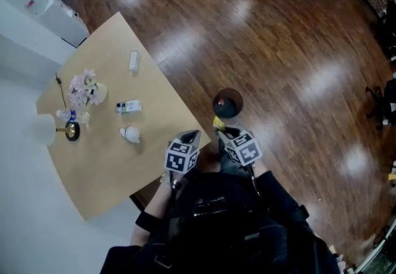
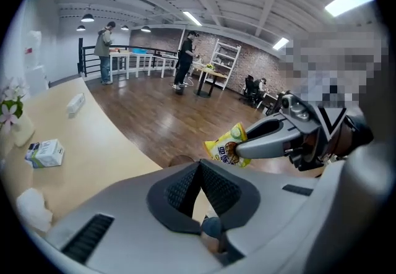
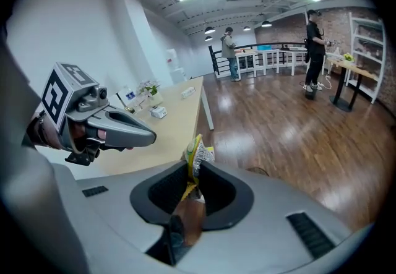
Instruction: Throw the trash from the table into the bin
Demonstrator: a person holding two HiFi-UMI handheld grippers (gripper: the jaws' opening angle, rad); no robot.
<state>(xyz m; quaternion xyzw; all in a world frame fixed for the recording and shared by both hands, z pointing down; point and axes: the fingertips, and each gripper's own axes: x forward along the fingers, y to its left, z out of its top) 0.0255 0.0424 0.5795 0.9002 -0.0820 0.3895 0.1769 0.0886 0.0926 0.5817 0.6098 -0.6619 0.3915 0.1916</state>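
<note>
**At the surface's edge: wrapper gripped, bin close by**

Beside the near corner of the beige surface [image 1: 111, 167], both tools sit low in the head view, just in front of the person's dark clothing. The right hand-held gripper [image 3: 193, 171] is clamped on a yellow snack wrapper [image 3: 198, 152]. The crinkled foil stands up between its dark pads and pokes out past the tips. From the left gripper view, the same wrapper shows its printed face at the end of the right tool's grey fingers.

The left hand-held gripper [image 2: 199, 164] has its pads closed tip to tip with nothing between them. In the head view it lies just beside the right one, over the surface's edge.

A dark round bin [image 1: 228, 104] stands on the wooden floor [image 1: 278, 50], just off the surface's long edge. The wrapper's yellow tip sits close to the bin's near rim, though I cannot tell whether it is over the opening.

More items lie on the surface, well apart from both tools:
- a crumpled white wad [image 1: 130, 135]
- a small carton [image 1: 129, 106]
- a white tube [image 1: 133, 60] nearer the far edge
- pale flowers [image 1: 83, 86] toward the left side
</note>
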